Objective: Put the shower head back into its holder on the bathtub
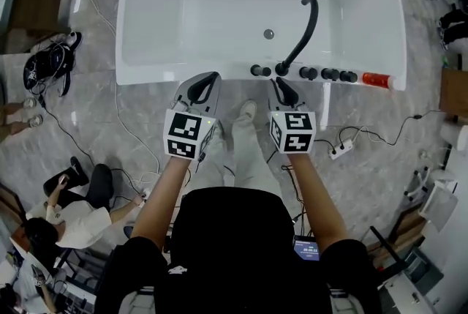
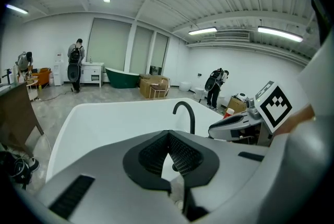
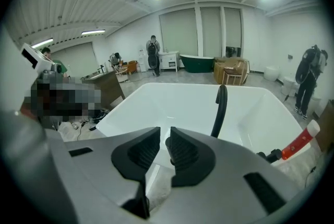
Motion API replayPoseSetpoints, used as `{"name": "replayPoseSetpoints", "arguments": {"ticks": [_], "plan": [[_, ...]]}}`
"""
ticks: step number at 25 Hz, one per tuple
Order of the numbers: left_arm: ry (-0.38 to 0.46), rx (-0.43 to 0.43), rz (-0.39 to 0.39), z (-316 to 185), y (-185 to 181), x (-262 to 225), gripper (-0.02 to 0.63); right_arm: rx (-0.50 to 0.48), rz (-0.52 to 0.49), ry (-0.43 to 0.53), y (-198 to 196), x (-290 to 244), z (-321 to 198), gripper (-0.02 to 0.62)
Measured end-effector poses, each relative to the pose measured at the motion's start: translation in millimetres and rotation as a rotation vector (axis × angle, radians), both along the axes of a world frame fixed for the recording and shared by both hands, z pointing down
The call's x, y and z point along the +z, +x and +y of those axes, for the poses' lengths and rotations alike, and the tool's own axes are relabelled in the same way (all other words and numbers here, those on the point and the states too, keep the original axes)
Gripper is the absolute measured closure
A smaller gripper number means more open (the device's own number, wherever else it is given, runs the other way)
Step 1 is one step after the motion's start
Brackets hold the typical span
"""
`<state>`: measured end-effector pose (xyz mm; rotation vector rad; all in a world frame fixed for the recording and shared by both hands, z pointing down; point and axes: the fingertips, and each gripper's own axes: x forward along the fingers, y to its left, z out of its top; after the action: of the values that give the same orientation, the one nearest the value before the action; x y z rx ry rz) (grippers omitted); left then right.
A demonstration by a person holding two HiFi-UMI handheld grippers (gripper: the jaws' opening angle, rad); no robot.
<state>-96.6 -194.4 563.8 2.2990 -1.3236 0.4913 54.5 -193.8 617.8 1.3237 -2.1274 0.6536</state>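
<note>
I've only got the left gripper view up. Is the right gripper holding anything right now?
Observer: No. The right gripper has its jaws slightly apart, and nothing is between them.
Operator: What's along the near rim?
Observer: A row of black knobs sits there, on both sides of the black spout where it is mounted.
Operator: Anything lying inside?
Observer: In the head view only a drain shows on the bathtub floor. Nothing loose lies there.

Black top [image 1: 232, 232], grey left tool [image 1: 212, 77], right tool [image 1: 277, 82]
</note>
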Motion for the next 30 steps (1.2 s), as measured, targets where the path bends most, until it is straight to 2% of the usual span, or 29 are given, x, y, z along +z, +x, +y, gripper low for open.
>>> {"name": "replayPoseSetpoints", "arguments": {"ticks": [4, 10, 17, 22, 30], "plan": [[0.041, 0.020, -0.006, 7.5, -5.8, -26.4, 0.592, 0.018, -0.028, 0.027, -2.3, -32.1, 8.1, 0.548], [0.106, 0.077, -0.033, 26.8, -7.2, -64.0, 0.592, 0.022, -0.050, 0.123, -3.6, -83.5, 29.0, 0.565], [0.185, 0.084, -0.028, 49.3, -19.8, -106.0, 0.592, 0.065, -0.077, 0.233, -7.1, -139.0, 53.4, 0.571], [0.235, 0.105, -0.014, 71.0, -21.1, -135.5, 0.592, 0.078, -0.085, 0.311, -12.7, -173.8, 73.1, 0.572], [0.320, 0.128, 0.059, 93.1, -8.6, -194.8, 0.592, 0.094, -0.083, 0.410, -5.4, -224.2, 89.5, 0.572]]}}
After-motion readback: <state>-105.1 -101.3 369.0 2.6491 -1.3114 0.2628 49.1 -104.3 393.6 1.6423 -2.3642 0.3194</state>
